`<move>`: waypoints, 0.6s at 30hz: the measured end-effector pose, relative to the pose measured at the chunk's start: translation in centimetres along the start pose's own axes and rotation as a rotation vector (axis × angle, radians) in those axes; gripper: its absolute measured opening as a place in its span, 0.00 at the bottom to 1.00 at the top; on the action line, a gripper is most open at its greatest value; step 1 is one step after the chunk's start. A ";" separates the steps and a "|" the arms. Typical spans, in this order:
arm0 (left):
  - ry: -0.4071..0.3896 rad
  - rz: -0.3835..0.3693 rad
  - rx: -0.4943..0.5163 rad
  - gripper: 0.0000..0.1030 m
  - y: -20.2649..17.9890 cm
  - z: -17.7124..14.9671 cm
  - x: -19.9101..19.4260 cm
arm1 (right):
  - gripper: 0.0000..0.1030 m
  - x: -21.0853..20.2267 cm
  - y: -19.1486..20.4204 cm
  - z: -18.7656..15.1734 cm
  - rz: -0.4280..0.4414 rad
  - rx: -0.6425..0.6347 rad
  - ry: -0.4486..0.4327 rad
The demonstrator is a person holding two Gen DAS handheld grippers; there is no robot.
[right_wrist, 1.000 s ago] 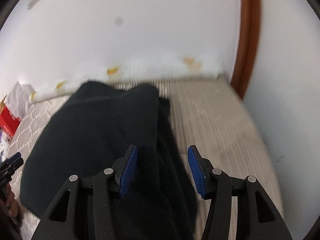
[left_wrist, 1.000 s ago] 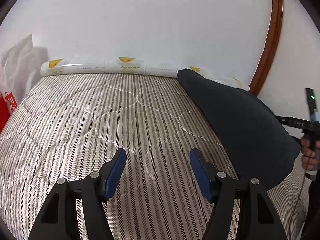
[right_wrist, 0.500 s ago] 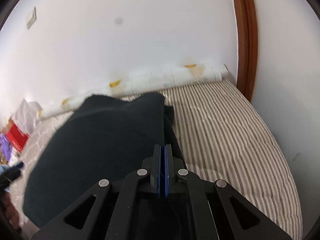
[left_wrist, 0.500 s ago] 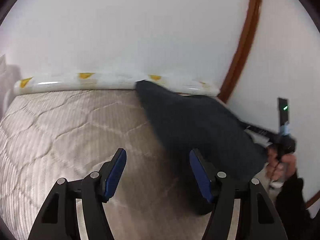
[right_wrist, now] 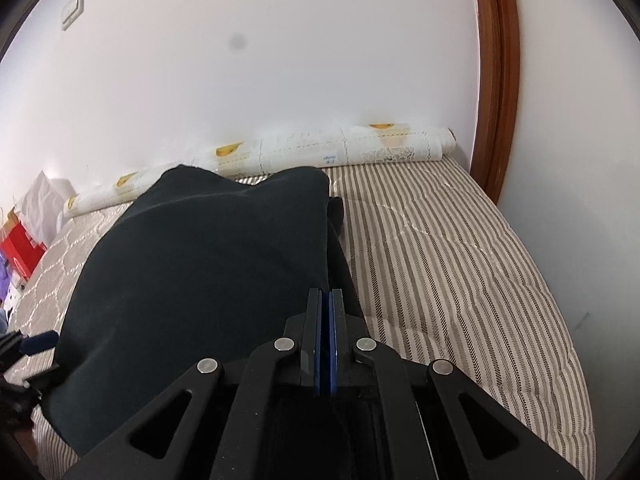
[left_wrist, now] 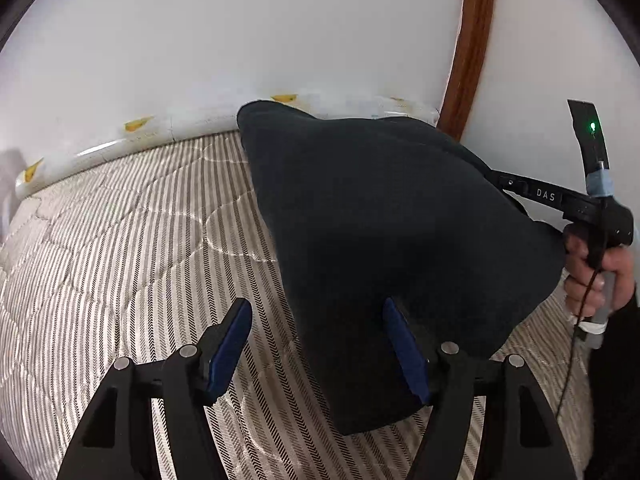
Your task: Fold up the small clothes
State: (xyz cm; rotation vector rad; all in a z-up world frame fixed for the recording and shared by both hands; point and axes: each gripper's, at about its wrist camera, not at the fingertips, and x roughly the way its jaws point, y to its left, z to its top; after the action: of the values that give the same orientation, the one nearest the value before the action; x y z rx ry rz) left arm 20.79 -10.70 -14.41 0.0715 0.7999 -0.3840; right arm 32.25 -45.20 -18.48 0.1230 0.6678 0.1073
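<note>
A dark navy garment (left_wrist: pixel 384 216) lies on the striped quilted mattress (left_wrist: pixel 120 248); its near edge is lifted. My left gripper (left_wrist: pixel 316 344) is open, its blue pads (left_wrist: pixel 230 344) on either side of the garment's lower left edge, with the cloth between the jaws. In the right wrist view the same garment (right_wrist: pixel 208 256) spreads out to the left, and my right gripper (right_wrist: pixel 325 304) is shut on its right edge, holding it up. The right gripper's body and the hand on it show in the left wrist view (left_wrist: pixel 576 208).
A rolled white sheet with yellow prints (right_wrist: pixel 304 152) lies along the wall at the mattress's far edge. A brown door frame (right_wrist: pixel 496 80) stands at the right. A red box and white bag (right_wrist: pixel 24 240) sit at the far left.
My right gripper closed on the garment's edge and lifted it. My left gripper swung right, bringing its open jaws around the garment's left edge.
</note>
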 end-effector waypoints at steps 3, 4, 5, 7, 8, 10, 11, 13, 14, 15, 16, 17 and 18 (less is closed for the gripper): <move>0.010 -0.015 -0.031 0.66 0.6 0.4 -0.7 | 0.03 -0.4 0.0 0.0 -0.003 -0.006 0.018; 0.011 -0.025 -0.043 0.65 0.9 0.6 -0.9 | 0.04 -0.9 -0.2 0.3 0.005 0.002 0.014; 0.009 -0.035 -0.048 0.65 1.3 0.9 -1.2 | 0.06 -1.7 -0.6 0.8 0.028 0.013 -0.001; -0.008 -0.019 -0.049 0.65 1.7 1.8 -1.4 | 0.15 -2.6 -1.0 2.5 0.060 -0.001 -0.016; -0.016 -0.013 -0.056 0.65 2.0 2.2 -1.4 | 0.20 -2.6 -1.0 3.4 0.062 -0.012 -0.011; -0.026 -0.010 -0.093 0.63 2.7 3.4 -1.2 | 0.43 -1.7 -0.9 5.4 0.077 -0.039 0.008; -0.026 -0.015 -0.115 0.63 3.1 4.0 -1.0 | 0.45 -0.6 -0.7 6.4 0.096 -0.052 0.027; -0.025 -0.030 -0.139 0.63 3.4 5.0 -0.4 | 0.45 1.7 -0.6 7.8 0.099 -0.057 0.073; -0.023 -0.032 -0.138 0.63 3.4 5.4 -0.1 | 0.45 3.1 -0.5 8.4 0.109 -0.055 0.103; -0.020 -0.032 -0.132 0.63 3.3 5.6 0.2 | 0.45 4.3 -0.5 8.8 0.127 -0.050 0.126; -0.011 -0.028 -0.120 0.63 3.1 5.8 0.6 | 0.45 5.8 -0.4 9.2 0.155 -0.040 0.159; 0.001 -0.023 -0.109 0.63 3.1 5.8 1.0 | 0.45 6.9 -0.2 9.3 0.170 -0.034 0.182; 0.018 -0.018 -0.097 0.63 2.9 5.7 1.5 | 0.45 8.0 -0.2 9.4 0.178 -0.027 0.205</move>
State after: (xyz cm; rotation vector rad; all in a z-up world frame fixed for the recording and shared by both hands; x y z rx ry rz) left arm 26.72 -9.67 -11.72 -0.0232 0.8365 -0.3612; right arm 44.40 -45.01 -16.09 0.1470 0.8588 0.3030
